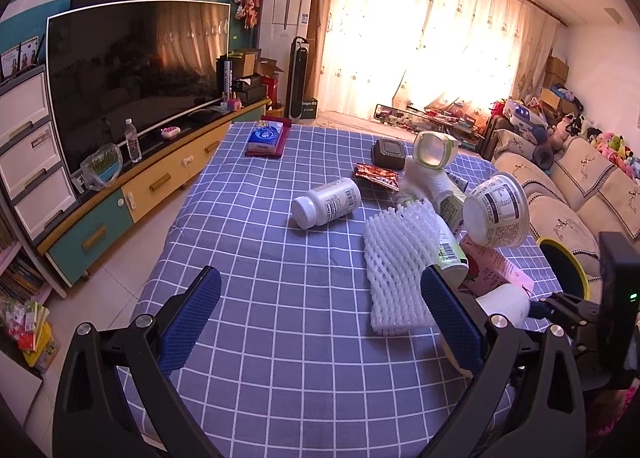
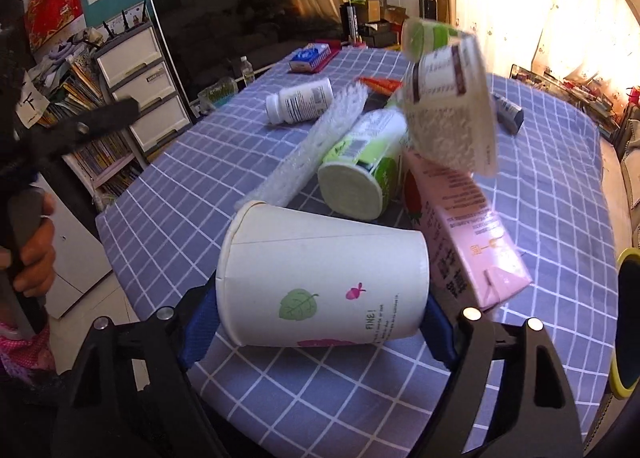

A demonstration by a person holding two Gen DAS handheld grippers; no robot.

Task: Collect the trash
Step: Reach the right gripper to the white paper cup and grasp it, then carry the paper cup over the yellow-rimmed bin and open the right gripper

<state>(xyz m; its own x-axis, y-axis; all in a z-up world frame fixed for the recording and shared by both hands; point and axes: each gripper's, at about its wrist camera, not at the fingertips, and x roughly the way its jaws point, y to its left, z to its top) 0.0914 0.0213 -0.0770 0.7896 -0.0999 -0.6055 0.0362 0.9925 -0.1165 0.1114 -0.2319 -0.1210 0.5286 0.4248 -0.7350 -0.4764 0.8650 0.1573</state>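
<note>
Roughly: checked bench [image 1: 280, 318] strewn with trash. Paper cup [image 2: 320, 282] on its side between right gripper [image 2: 320, 322] jaws, both pads at its ends, grip unclear. Foam net sleeve [image 1: 400, 262] flat just beside left gripper [image 1: 320, 322], jaws wide, empty. Pill bottle [image 1: 326, 202] mid-bench.
</note>
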